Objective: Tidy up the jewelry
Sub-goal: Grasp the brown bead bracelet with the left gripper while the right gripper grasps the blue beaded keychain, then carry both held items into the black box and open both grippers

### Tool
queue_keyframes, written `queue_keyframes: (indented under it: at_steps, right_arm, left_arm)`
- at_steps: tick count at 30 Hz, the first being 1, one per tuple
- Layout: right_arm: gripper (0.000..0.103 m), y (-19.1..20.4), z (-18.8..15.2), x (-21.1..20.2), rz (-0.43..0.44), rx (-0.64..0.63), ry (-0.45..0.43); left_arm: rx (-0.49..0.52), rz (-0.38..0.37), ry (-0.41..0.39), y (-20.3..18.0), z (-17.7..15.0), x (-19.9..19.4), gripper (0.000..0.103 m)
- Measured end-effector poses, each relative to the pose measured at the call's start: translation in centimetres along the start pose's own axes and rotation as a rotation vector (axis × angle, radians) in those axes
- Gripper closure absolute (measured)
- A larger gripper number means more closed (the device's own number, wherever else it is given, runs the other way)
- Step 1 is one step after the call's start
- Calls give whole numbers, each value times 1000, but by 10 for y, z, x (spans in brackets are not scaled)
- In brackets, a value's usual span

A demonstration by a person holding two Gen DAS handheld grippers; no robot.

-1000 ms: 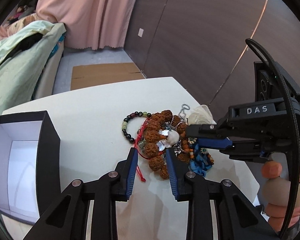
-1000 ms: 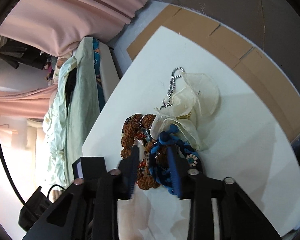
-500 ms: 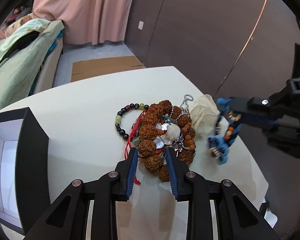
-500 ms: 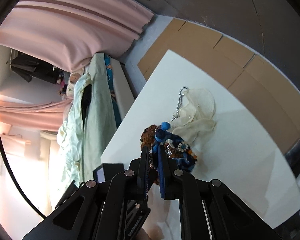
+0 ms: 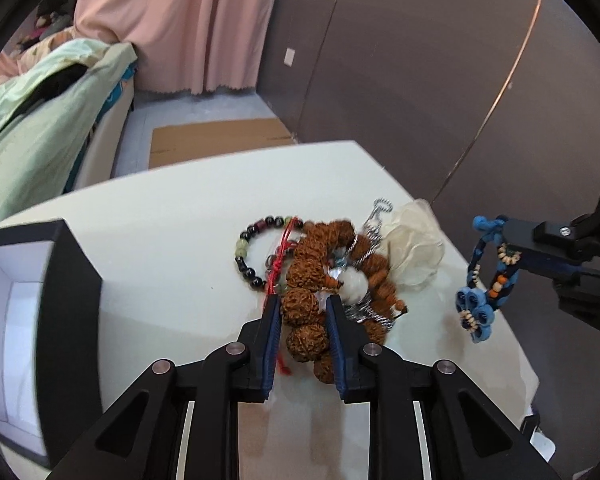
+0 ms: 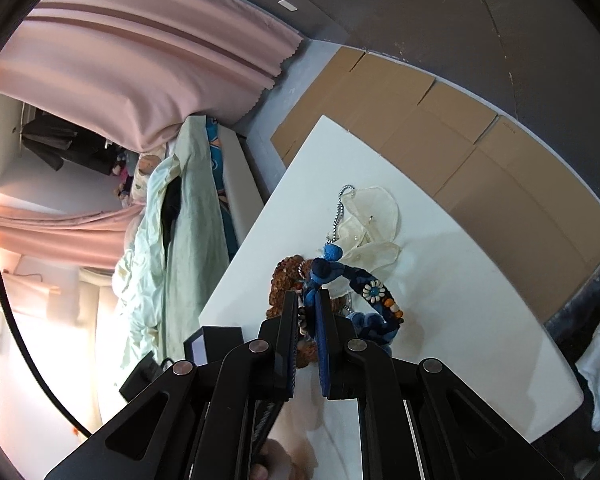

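Lifted clear of the pile a second ago, the blue bracelet (image 5: 485, 276) hangs pinched in the right gripper (image 6: 307, 304) above the worktop (image 5: 160, 240), ready for the box (image 5: 40, 312), while the left gripper's (image 5: 302, 308) open fingers straddle brown beads (image 5: 300, 304).

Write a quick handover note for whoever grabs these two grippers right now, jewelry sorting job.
Right gripper: shut on the blue bracelet, holding it in the air off to the right of the pile.
Left gripper: open, fingers either side of the brown bead string in the pile; nothing gripped.
Pile on the white table: brown beads, dark bead bracelet, red cord, silver chain, cream fabric flower.
Black box with white lining stands open at the left.
Done: blue bracelet pulled free.
Left: put it away, probably in the box, then sort the rest.
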State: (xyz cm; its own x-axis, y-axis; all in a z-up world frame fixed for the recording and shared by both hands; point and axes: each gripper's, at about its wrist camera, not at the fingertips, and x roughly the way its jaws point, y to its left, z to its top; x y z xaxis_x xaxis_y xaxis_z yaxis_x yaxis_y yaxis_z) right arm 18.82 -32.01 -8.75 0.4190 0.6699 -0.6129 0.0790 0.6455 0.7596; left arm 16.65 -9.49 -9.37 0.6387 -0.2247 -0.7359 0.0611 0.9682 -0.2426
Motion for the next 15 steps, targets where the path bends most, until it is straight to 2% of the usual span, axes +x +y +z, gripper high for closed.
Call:
queue_keyframes:
  at_steps: [8, 15]
  right_arm:
    - [93, 7, -8, -5, 22, -34, -12]
    - [93, 10, -14, -5, 21, -50, -11]
  left_arm:
    - [0, -49, -80, -3, 5, -41, 83]
    - [11, -36, -155, -4, 8, -78, 83]
